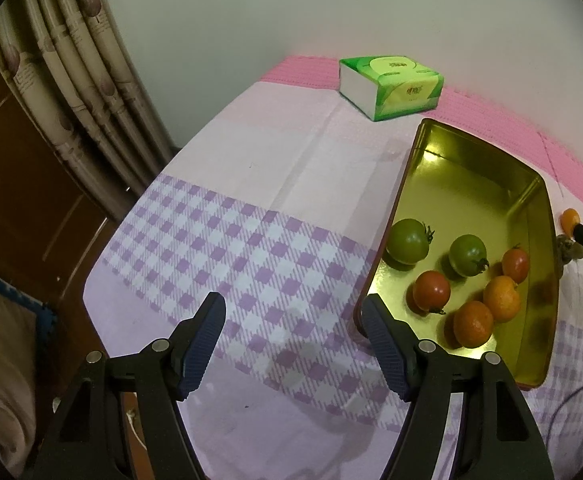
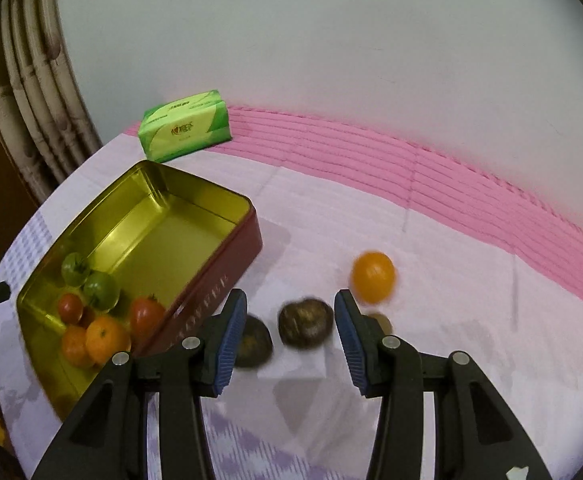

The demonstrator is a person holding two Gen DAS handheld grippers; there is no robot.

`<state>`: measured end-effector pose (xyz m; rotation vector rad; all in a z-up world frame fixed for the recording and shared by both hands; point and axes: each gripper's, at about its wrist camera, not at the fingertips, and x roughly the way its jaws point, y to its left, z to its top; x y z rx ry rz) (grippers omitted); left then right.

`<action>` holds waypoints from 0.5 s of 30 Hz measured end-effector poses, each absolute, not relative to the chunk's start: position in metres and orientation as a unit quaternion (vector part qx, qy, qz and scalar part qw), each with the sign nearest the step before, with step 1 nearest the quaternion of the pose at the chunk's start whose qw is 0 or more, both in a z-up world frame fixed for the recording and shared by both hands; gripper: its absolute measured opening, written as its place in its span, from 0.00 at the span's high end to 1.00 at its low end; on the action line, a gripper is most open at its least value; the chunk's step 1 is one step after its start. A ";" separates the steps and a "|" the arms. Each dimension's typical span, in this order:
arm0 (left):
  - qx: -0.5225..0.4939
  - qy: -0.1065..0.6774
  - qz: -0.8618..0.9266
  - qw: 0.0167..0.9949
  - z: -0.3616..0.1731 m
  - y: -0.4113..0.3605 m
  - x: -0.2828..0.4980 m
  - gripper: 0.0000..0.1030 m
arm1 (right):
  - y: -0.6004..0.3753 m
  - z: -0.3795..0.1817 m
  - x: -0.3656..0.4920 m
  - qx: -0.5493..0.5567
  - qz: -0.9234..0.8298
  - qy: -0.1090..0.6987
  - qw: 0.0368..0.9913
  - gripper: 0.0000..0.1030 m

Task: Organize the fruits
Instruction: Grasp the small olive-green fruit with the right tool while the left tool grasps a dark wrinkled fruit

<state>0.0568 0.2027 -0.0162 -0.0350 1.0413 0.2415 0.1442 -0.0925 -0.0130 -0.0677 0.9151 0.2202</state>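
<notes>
Right gripper spread wide, nothing pinched, lined up on the dark brown fruit dead ahead, framed between the two blue pads. Clearly the nearer tool. Roundish, so no long axis to fuss over; dull, mottled skin, blurred here. Just right of the red tin, on the cloth. A second dark fruit half hidden behind the left pad, closer still to the tin; an orange one farther right. Left gripper also spread and empty, hanging just left of the tin's near corner. Inside the tin: green, red and orange fruit clustered at the near end.
</notes>
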 end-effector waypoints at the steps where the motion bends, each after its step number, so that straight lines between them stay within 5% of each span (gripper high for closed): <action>1: -0.017 0.498 0.116 0.859 -0.017 0.203 0.057 0.31 | -0.089 -0.017 0.150 -0.036 0.106 0.445 0.889 0.58; 15: -0.012 0.498 0.108 0.860 -0.019 0.198 0.059 0.31 | -0.049 -0.035 0.177 -0.063 0.136 0.456 0.877 0.59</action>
